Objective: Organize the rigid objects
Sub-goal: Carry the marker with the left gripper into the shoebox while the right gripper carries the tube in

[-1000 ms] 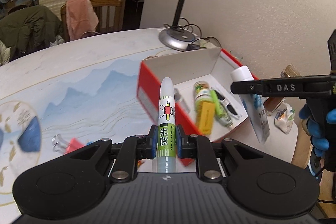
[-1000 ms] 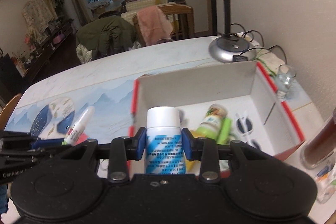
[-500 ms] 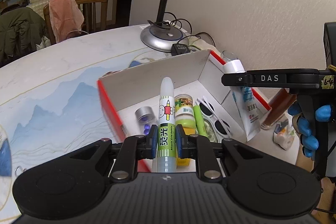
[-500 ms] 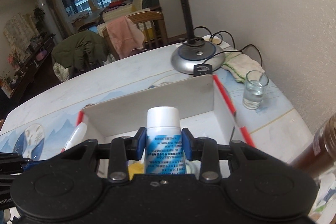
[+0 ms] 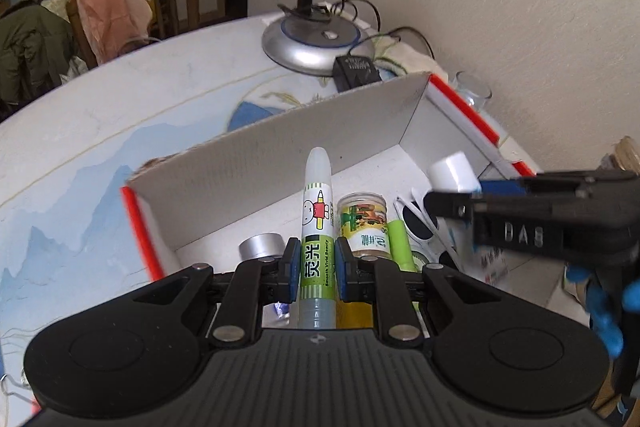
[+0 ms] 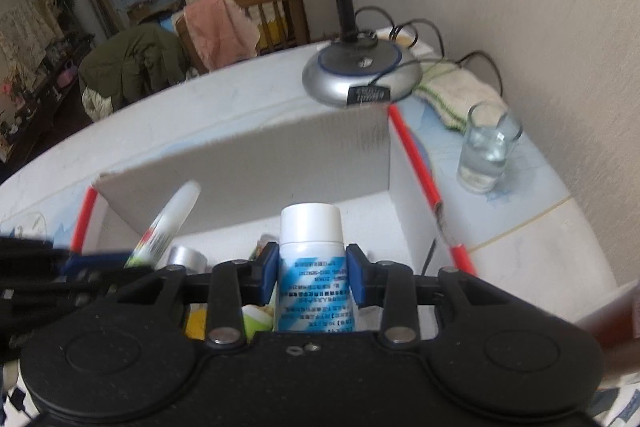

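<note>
Left wrist: marker [image 5: 317, 227] lengthwise, cap forward.

The green band of the highlighter pen [image 5: 317, 251] carried two large white Chinese characters, 荧光, with a line of small Latin print beside them that looked like "Smooth Vivid Beauty". The side of the right tool [image 5: 524, 233], seen from the left wrist view, bore raised letters reading "DAS". The white-capped tube [image 6: 312, 283] had rows of small blue Chinese print and digits, too blurred to read. The small jar [image 5: 363, 227] had green characters on its label, also illegible.
</note>
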